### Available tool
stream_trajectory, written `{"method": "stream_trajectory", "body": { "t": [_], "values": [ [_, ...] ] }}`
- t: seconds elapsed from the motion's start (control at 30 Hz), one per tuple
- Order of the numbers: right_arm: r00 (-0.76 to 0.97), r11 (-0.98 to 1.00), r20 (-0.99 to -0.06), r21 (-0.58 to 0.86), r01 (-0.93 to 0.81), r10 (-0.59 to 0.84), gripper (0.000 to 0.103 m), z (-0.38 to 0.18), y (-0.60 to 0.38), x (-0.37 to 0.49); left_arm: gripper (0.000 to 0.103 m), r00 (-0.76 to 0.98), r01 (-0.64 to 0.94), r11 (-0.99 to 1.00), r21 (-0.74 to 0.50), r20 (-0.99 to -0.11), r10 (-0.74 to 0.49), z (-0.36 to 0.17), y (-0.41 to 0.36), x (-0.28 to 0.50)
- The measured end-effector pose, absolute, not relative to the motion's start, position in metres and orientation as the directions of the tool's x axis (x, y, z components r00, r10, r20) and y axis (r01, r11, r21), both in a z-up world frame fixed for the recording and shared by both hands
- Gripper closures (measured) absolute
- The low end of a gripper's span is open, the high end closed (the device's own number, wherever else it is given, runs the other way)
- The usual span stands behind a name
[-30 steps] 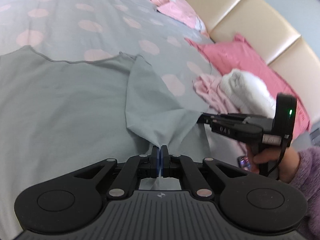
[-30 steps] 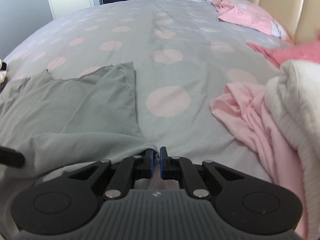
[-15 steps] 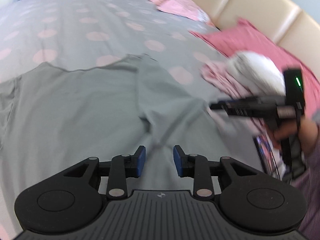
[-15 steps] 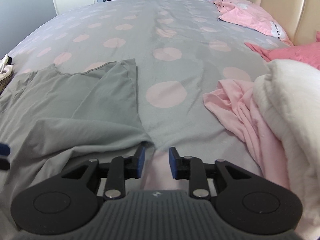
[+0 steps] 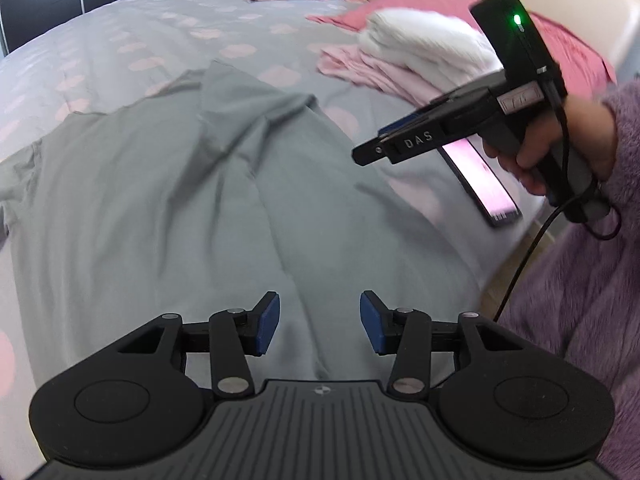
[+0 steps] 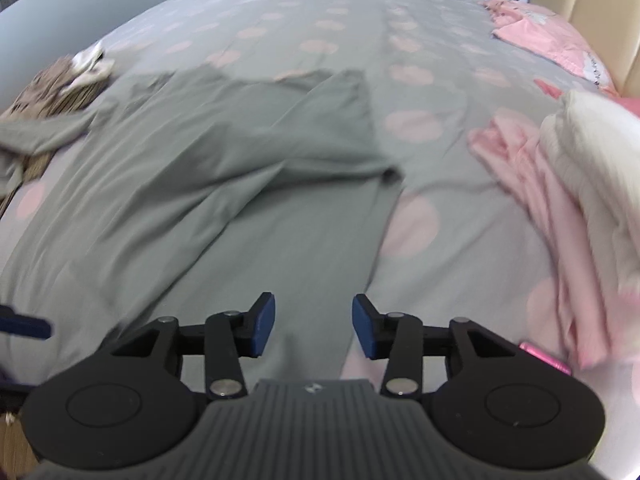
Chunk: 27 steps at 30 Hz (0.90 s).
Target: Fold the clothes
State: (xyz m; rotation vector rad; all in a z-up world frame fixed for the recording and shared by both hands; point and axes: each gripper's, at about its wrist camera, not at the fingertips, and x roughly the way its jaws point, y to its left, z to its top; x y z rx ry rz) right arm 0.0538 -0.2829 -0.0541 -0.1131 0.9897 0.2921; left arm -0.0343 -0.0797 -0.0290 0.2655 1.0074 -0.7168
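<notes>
A grey shirt lies spread on the bed, its right side folded inward over the body; it also shows in the right wrist view. My left gripper is open and empty, raised above the shirt's near part. My right gripper is open and empty above the shirt's lower right edge. In the left wrist view the right gripper shows from the side, held above the bed to the right of the shirt.
The bed cover is grey with pink dots. A pink garment and a white folded one lie right of the shirt. A phone lies near the bed's right edge. Patterned clothes lie at the left. Pink pillows lean by the headboard.
Both grippers were shut on the shirt's folded edge a second ago. They opened, let the cloth drop onto the shirt, and have pulled back and up.
</notes>
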Motion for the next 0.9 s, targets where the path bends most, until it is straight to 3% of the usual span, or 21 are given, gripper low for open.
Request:
{"method": "stream_trajectory", "body": {
  "t": [0.1, 0.17, 0.23, 0.33, 0.7, 0.9],
  "values": [
    [0.502, 0.942, -0.842, 0.023, -0.334, 0.198, 0.056, -0.058, -0.272, 0.028, 0.065, 0.360, 0.654, 0.755, -0.051, -0.857, -0.370, -0.043, -0.082, -0.042],
    [0.500, 0.936, -0.844, 0.010, -0.352, 0.197, 0.056, -0.062, -0.264, 0.012, 0.079, 0.391, 0.638, 0.770, -0.015, -0.855, -0.340, -0.049, -0.080, -0.044],
    [0.482, 0.929, -0.851, 0.018, -0.370, 0.209, 0.056, -0.068, -0.255, -0.002, 0.094, 0.399, 0.601, 0.799, -0.031, -0.854, -0.333, -0.052, -0.073, -0.039],
    [0.455, 0.910, -0.857, 0.037, -0.413, 0.241, 0.056, -0.073, -0.239, -0.018, 0.101, 0.405, 0.498, 0.859, -0.115, -0.845, -0.348, -0.050, -0.054, -0.033],
    [0.448, 0.852, -0.846, 0.015, -0.523, 0.290, 0.055, -0.070, -0.209, -0.031, 0.103, 0.453, 0.156, 0.959, -0.237, -0.845, -0.283, -0.044, 0.033, -0.057],
    [0.457, 0.852, -0.798, 0.131, -0.507, 0.394, 0.058, -0.064, -0.200, -0.022, 0.103, 0.479, 0.214, 0.953, -0.216, -0.826, -0.295, -0.041, 0.032, -0.065]
  ]
}}
